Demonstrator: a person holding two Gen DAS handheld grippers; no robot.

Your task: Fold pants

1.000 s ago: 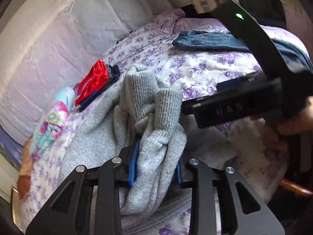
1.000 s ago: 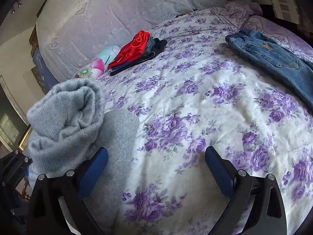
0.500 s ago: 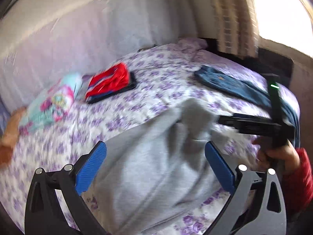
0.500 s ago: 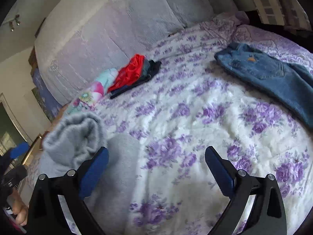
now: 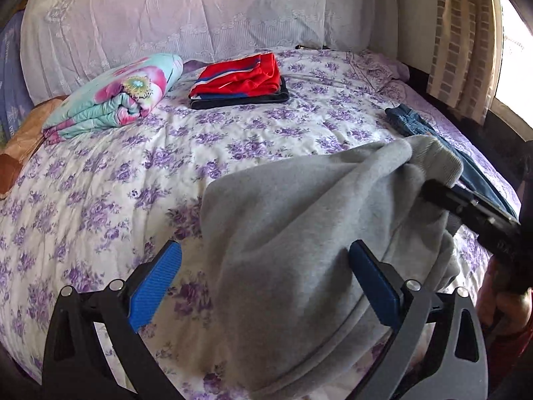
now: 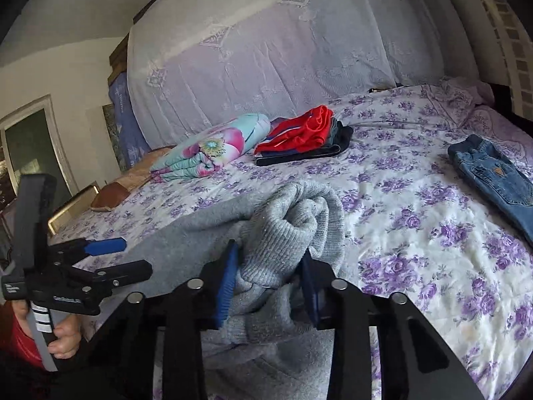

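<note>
A: Where are the grey pants (image 6: 286, 233)?
B: On the flowered bed (image 6: 416, 233), cuffs pinched in the right gripper (image 6: 266, 283), which has just closed.
A: The left gripper (image 5: 263, 286)?
B: Jaws wide, holding nothing.

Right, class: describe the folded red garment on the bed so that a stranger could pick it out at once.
Start at the bed with its purple-flowered cover and look toward the lace-draped headboard. The red garment tops a small folded pile, right of the rolled floral blanket. Its bright red with white and blue stripes sets it apart.
</note>
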